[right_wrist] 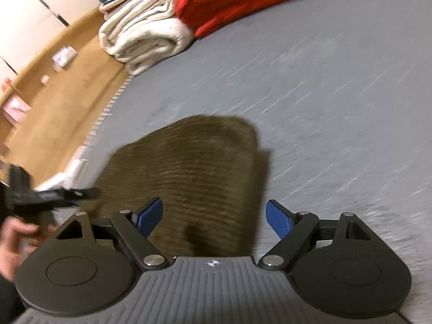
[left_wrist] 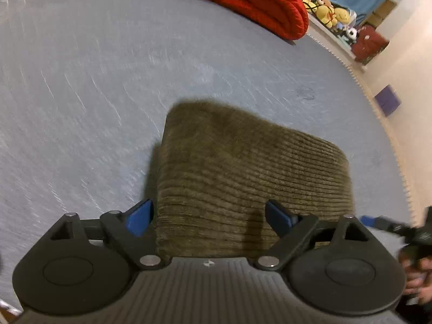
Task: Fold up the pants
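The olive-brown corduroy pants (left_wrist: 243, 178) lie folded into a compact block on the grey bed sheet (left_wrist: 94, 94). They also show in the right wrist view (right_wrist: 194, 172). My left gripper (left_wrist: 209, 217) is open and empty above the near left edge of the pants. My right gripper (right_wrist: 214, 217) is open and empty above the near right edge. The right gripper's tip shows at the right edge of the left wrist view (left_wrist: 378, 222). The left gripper shows at the left of the right wrist view (right_wrist: 54, 195). Both views are motion blurred.
A red folded blanket (left_wrist: 256, 2) and a cream folded blanket (right_wrist: 145, 32) lie at the far end of the bed. Plush toys (left_wrist: 328, 12) and a dark red suitcase (left_wrist: 368, 44) stand beyond the bed. The bed edge (right_wrist: 102, 118) borders a wooden floor (right_wrist: 54, 102).
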Demonstrator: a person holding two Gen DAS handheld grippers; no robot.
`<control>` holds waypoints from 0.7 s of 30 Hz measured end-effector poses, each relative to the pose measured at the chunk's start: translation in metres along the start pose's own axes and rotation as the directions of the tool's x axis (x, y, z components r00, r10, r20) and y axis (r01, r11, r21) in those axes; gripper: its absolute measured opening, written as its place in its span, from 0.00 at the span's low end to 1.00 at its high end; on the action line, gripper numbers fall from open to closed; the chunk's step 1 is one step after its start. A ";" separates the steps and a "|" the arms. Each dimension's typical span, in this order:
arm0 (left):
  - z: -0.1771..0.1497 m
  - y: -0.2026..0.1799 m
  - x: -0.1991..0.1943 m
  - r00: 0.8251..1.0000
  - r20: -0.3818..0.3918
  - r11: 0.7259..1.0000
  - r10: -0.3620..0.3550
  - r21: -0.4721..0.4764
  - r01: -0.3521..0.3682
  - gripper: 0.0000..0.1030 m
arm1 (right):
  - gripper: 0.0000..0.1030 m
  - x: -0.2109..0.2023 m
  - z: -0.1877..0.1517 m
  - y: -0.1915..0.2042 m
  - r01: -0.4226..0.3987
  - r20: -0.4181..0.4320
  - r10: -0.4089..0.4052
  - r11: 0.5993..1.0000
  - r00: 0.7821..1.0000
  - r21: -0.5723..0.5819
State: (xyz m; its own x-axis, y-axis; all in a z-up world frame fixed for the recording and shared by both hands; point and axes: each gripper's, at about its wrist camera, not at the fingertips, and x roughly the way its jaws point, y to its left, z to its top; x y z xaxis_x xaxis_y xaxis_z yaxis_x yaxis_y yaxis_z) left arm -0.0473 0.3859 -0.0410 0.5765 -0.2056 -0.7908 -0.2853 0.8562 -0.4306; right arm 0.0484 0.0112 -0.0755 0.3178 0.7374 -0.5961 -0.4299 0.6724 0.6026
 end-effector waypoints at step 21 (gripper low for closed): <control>-0.012 -0.045 0.027 0.983 -0.008 0.978 -0.181 0.105 0.181 0.46 | 0.29 -0.003 0.014 -0.015 -0.033 0.032 0.030 0.994 0.999 0.103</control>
State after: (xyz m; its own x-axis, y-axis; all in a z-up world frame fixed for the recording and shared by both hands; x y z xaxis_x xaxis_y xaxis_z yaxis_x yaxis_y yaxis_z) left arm -0.0283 0.3360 -0.0487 0.6126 -0.3609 -0.7032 -0.0943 0.8499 -0.5184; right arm 0.0656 -0.0001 -0.0753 0.3313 0.7590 -0.5604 -0.3505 0.6505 0.6738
